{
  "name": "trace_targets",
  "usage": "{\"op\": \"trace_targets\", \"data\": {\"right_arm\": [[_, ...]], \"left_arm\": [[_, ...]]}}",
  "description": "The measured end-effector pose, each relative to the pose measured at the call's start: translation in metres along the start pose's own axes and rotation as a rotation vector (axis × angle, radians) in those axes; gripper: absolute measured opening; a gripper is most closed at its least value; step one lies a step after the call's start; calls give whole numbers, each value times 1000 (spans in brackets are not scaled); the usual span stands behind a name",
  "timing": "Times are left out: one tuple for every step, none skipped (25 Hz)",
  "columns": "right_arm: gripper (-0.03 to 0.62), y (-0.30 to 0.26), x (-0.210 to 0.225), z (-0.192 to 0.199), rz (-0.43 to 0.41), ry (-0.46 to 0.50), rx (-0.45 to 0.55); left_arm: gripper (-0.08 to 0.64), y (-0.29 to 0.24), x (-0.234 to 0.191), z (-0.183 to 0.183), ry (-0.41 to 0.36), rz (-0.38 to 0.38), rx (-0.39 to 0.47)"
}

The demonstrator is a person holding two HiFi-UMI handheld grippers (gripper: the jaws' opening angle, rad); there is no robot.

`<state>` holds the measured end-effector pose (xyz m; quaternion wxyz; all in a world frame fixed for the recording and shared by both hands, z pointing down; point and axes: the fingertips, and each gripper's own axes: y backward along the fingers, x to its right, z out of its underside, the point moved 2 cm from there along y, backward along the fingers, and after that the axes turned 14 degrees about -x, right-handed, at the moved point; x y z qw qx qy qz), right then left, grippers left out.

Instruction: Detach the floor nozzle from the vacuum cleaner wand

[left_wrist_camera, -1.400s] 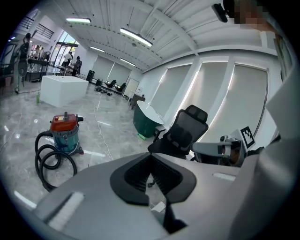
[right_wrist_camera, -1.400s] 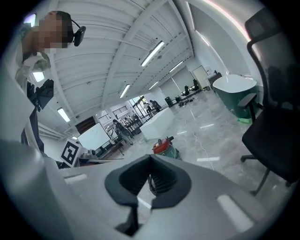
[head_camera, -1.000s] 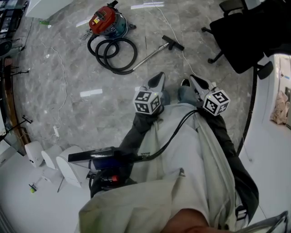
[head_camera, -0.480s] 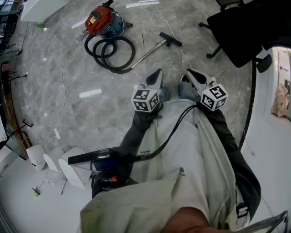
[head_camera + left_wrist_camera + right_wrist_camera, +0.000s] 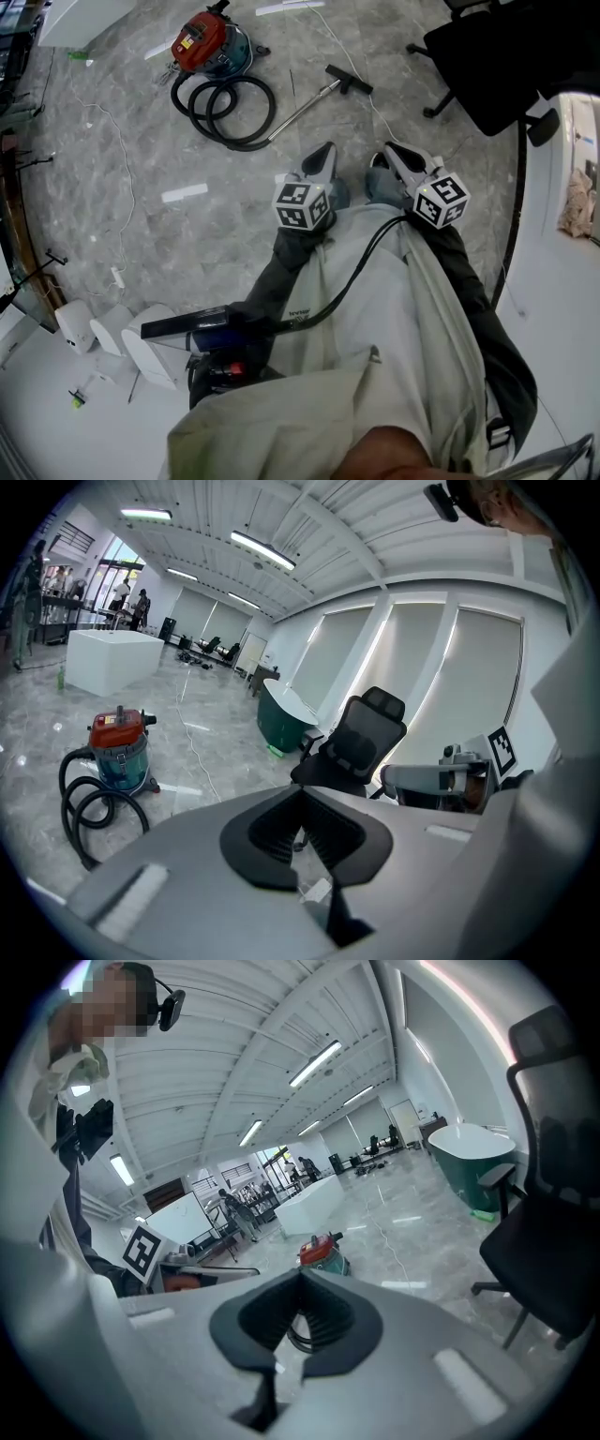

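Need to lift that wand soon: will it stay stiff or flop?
Probably stiff: the wand looks like a straight metal tube. The coiled hose at its end will likely drag and flex. The nozzle may tip it.

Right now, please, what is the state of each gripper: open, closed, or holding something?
Left gripper: closed, holding nothing.
Right gripper: closed, holding nothing.

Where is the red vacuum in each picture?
Head view: vacuum, top left, on the floor.
Left gripper view: at the left, on the floor.
Right gripper view: small, near the middle.
Shared landmark: the black chair, right of the vacuum in all three.
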<state>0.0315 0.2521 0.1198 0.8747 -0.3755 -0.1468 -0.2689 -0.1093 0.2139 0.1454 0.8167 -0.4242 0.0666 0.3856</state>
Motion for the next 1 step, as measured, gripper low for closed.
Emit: {"op": "trace_targets", "data": {"right_arm": [[2,1,1,1,2,-3,0]], "left_arm": [[6,-1,1,1,-2,1,-6]]}}
